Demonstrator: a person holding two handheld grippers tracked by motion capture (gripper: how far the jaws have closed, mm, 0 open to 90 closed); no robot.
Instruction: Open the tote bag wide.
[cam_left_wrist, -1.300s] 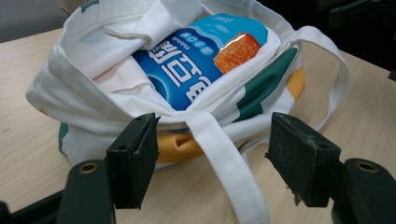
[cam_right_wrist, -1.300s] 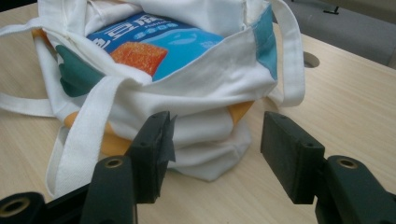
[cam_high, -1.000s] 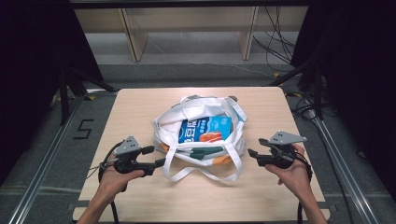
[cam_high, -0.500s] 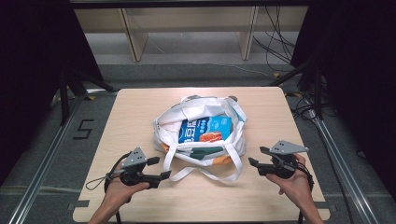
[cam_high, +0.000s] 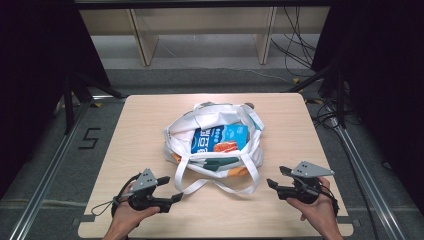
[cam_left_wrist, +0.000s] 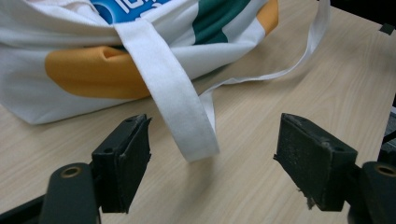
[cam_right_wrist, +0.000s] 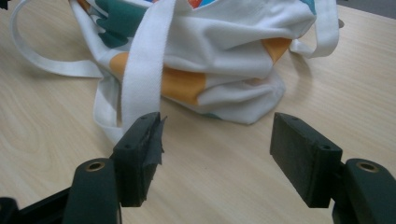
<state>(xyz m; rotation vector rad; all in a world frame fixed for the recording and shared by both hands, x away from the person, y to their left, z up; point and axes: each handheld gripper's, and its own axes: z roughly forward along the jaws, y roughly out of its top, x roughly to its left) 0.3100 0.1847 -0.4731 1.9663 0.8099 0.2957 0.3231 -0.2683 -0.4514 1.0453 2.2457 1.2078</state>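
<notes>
We judge the tote bag (cam_high: 215, 145) soft and floppy: thin cloth that will sag and fold when lifted, not fragile, probably light to moderate in weight with the packet (cam_high: 220, 139) inside. Best hold is the white webbing handles, flat and grippy enough for the pads; the body cloth would just bunch.

Left gripper (cam_high: 170, 196): fingers (cam_left_wrist: 122, 161) wide apart, holding nothing, jaws have just been opening. The near handle loop (cam_left_wrist: 184, 112) hangs down to the counter (cam_high: 145, 130) just ahead of them, between their lines but untouched.

Right gripper (cam_high: 276, 180): fingers (cam_right_wrist: 303, 156) also spread wide, empty, jaws likewise just been opening. A handle strap (cam_right_wrist: 144, 70) runs down just ahead of its left finger, not pinched; the bag body sits near, straight ahead.

Bag lies slumped on the counter between the two grippers and beyond them, mouth open upward. Looks: white cloth with orange and dark green patches, long white handles trailing toward us, a blue, white and orange printed packet showing in the opening.
</notes>
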